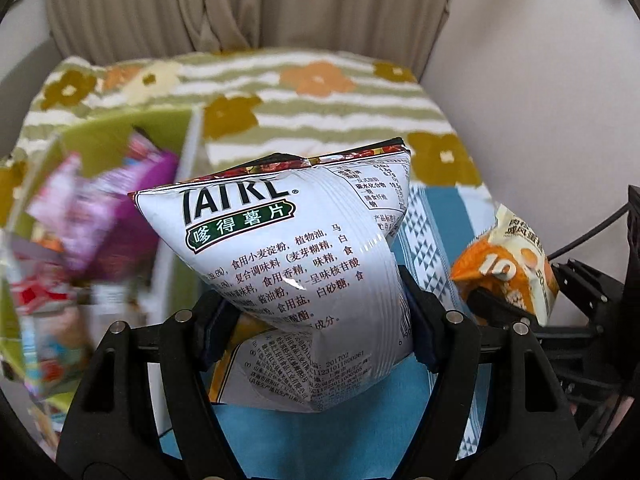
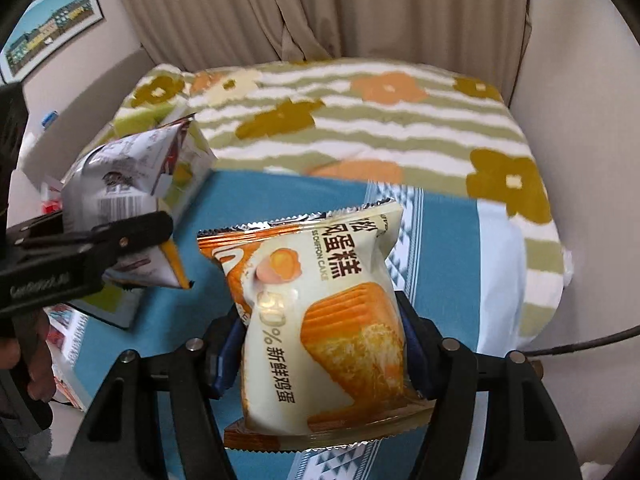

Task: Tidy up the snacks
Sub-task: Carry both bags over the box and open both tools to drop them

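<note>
Only the left wrist view looks into the green-walled storage box (image 1: 120,136) at the left, where blurred purple and red snack packets (image 1: 100,216) lie heaped. Only the right wrist view shows the framed townscape picture (image 2: 52,24) on the wall and part of a person's hand (image 2: 28,364) on the other tool's handle. Both show the flower-patterned green-and-white blanket (image 2: 360,120) and the blue bedsheet (image 2: 280,200).

The left gripper (image 1: 316,320) is clamped on a puffy white foil potato-chip bag (image 1: 288,248), raised above the sheet beside the box. The right gripper (image 2: 320,344) is closed on a cream-and-orange chiffon-cake packet (image 2: 320,320), pads pressing both sides, held clear over the blue sheet.
</note>
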Demonstrator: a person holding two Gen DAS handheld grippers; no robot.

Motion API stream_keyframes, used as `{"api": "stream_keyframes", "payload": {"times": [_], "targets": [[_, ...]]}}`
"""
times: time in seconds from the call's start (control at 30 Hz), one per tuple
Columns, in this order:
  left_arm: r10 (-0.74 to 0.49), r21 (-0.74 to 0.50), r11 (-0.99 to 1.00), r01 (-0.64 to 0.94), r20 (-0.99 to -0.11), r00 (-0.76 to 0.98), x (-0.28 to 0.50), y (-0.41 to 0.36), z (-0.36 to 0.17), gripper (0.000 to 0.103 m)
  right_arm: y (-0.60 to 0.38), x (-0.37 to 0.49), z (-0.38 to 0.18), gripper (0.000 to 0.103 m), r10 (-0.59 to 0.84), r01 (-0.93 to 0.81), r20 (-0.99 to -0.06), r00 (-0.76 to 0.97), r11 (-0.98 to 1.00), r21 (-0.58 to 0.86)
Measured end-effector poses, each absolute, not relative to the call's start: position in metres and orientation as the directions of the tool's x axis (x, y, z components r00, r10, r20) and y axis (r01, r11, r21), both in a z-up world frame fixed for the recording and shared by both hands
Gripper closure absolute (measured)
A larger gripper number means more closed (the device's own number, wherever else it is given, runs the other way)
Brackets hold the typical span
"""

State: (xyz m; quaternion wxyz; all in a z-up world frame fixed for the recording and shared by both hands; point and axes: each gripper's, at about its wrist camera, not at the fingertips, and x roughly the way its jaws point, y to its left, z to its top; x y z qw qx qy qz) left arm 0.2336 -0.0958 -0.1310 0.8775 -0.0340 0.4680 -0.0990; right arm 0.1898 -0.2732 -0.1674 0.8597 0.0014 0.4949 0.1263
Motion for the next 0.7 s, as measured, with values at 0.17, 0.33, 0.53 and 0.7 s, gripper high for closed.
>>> {"api": "stream_keyframes", "payload": {"times": [0.17, 0.33, 0.53, 0.7], "targets": [[-0.175, -0.142, 0.985, 0.102, -0.777, 0.605, 0.214, -0.044, -0.081, 0.033, -0.238, 0.182, -0.118, 0.040, 0.250, -0.280, -0.812, 0.528, 0.954, 0.111], [-0.138, -0.133, 0.989, 0.057, -0.748, 0.649, 0.215, 0.016, -0.049, 0.033, -0.186, 0.189, -0.086, 0.040, 0.307, -0.344, -0.770, 0.559, 0.931, 0.122], [-0.113, -0.127, 0.992, 0.025, -0.757, 0.644, 0.241, 0.092, -0.036, 0.033, -0.115, 0.213, -0.060, 0.040, 0.362, -0.378, -0.725, 0.585, 0.913, 0.152], [-0.114, -0.112, 0.993, 0.040, -0.808, 0.578, 0.278, 0.138, -0.053, 0.033, -0.067, 0.245, -0.053, 0.040, 0.373, -0.334, -0.709, 0.598, 0.921, 0.203]]}}
